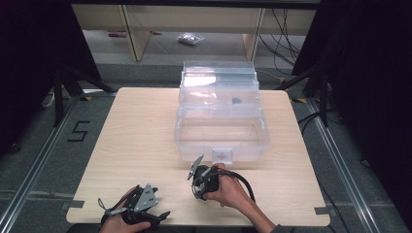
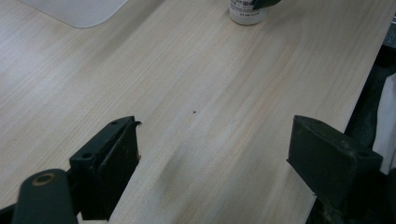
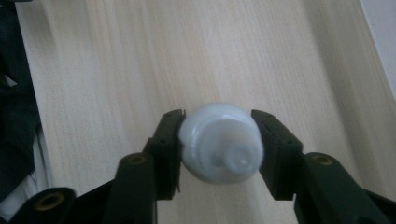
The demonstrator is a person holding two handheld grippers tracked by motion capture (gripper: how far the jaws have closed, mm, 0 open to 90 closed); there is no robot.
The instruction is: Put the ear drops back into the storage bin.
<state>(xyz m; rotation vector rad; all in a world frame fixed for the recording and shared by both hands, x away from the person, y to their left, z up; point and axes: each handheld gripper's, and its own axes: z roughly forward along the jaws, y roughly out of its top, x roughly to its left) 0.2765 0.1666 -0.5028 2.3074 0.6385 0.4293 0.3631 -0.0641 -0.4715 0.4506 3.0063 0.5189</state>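
The right gripper point(image 3: 218, 140) is clamping its two matte black jaws against opposite sides of one small, smooth, rounded white plastic bottle point(image 3: 219, 142), which is standing on the pale wood-grain table point(image 1: 136, 145) just at six o'clock from the single clear, glossy plastic storage box point(image 1: 221, 128) with its hinged lid raised. At about eight o'clock from that bottle, near the table's front edge, the left gripper point(image 2: 212, 158) is hovering with its jaws spread wide over bare wood, gripping nothing.

bottle point(image 3: 219, 142) between right tongs point(image 3: 218, 144), on table point(image 3: 116, 60)
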